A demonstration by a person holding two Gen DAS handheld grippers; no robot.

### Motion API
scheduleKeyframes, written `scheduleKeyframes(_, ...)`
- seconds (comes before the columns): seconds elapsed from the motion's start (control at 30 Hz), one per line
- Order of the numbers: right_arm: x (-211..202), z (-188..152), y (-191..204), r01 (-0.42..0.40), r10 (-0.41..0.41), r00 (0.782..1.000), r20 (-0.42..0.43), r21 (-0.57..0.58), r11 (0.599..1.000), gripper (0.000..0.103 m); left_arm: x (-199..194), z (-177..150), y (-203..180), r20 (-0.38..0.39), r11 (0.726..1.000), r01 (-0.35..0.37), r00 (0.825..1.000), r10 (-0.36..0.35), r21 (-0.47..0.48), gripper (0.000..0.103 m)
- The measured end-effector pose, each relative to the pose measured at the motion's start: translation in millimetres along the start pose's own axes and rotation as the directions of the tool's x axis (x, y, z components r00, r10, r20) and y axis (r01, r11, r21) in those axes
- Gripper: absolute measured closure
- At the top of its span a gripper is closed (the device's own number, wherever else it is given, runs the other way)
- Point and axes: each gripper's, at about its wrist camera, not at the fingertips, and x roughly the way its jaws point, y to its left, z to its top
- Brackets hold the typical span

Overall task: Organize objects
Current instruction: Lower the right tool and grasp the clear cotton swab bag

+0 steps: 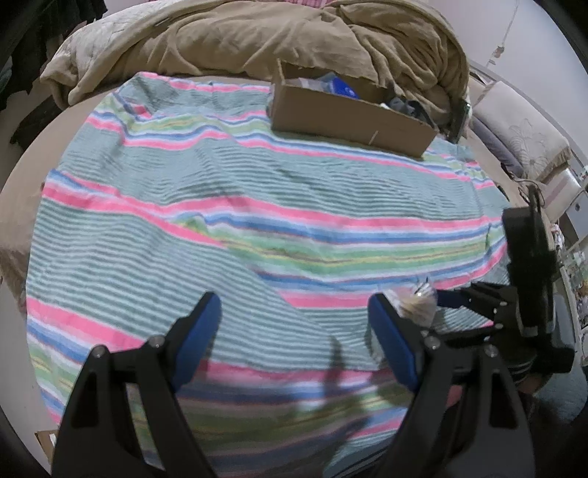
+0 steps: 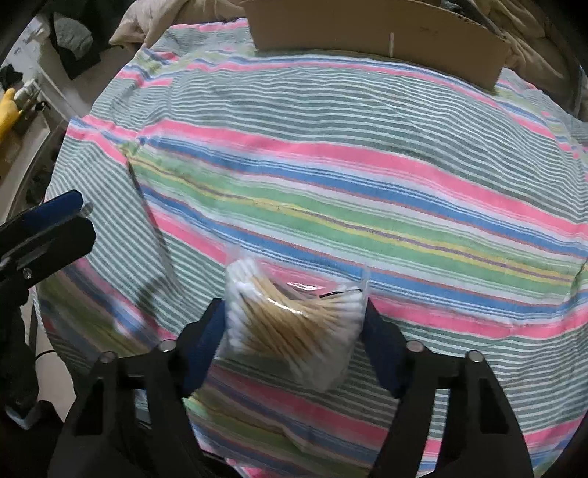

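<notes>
A clear plastic bag of cotton swabs (image 2: 294,323) with wooden sticks is held between the blue pads of my right gripper (image 2: 294,331), above the striped towel (image 2: 330,165). The bag also shows in the left wrist view (image 1: 417,307), behind my left gripper's right finger. My left gripper (image 1: 294,320) is open and empty over the towel. A brown cardboard box (image 1: 349,114) with several items inside stands at the towel's far edge; its front wall shows in the right wrist view (image 2: 367,33).
A tan blanket (image 1: 239,40) is heaped behind the box. A pale pillow (image 1: 518,128) lies at the far right. Shelves with small items (image 2: 18,110) stand to the left of the bed.
</notes>
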Motion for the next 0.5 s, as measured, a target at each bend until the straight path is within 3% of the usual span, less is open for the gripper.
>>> scheduleKeyframes(0.5, -45.5, 26.4, -22.0, -0.020, 0.018, 0.990, 0.141, 0.012, 1.000, 0.036, 1.9, 20.0, -13.1, -0.004, 1.000, 0.000, 1.000, 0.000, 0.012, 0.019)
